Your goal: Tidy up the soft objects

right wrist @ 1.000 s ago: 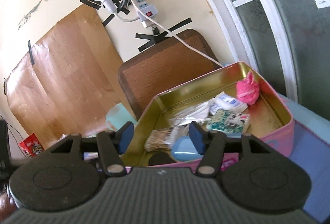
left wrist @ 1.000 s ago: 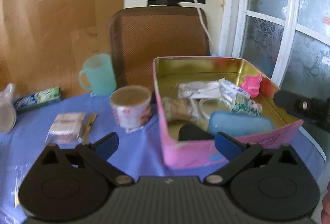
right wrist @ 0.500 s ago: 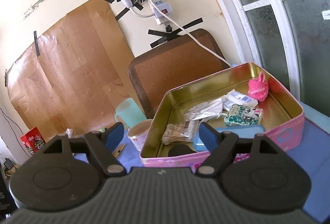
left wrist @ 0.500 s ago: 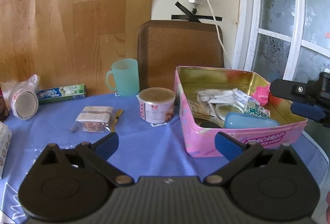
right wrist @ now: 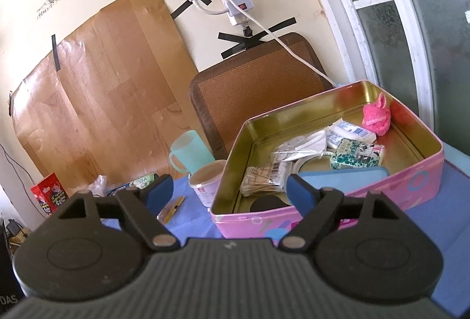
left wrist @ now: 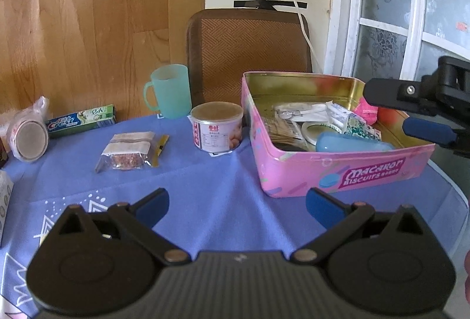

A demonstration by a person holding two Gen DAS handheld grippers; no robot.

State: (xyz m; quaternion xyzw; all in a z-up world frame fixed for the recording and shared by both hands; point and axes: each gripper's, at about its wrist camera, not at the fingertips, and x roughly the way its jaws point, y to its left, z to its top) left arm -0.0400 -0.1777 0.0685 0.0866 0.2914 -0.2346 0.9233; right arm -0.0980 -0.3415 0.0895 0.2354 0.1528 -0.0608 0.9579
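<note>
The pink rectangular biscuit tin (left wrist: 337,172) sits lidless near the counter's (left wrist: 223,189) right edge, so soft things drop straight in; a fluffy pink plush (right wrist: 377,117) already lies in its far corner. The left claw (left wrist: 236,206) and right claw (right wrist: 230,192) are both spread apart, empty. Bare blue cloth before the tin leaves approach room.

Both grippers were drawn back from the tin (left wrist: 337,172), the left gripper (left wrist: 236,206) ending over the bare cloth (left wrist: 211,186) short of it, while the right gripper (right wrist: 227,191) was spread wide with nothing held between its fingers.
</note>
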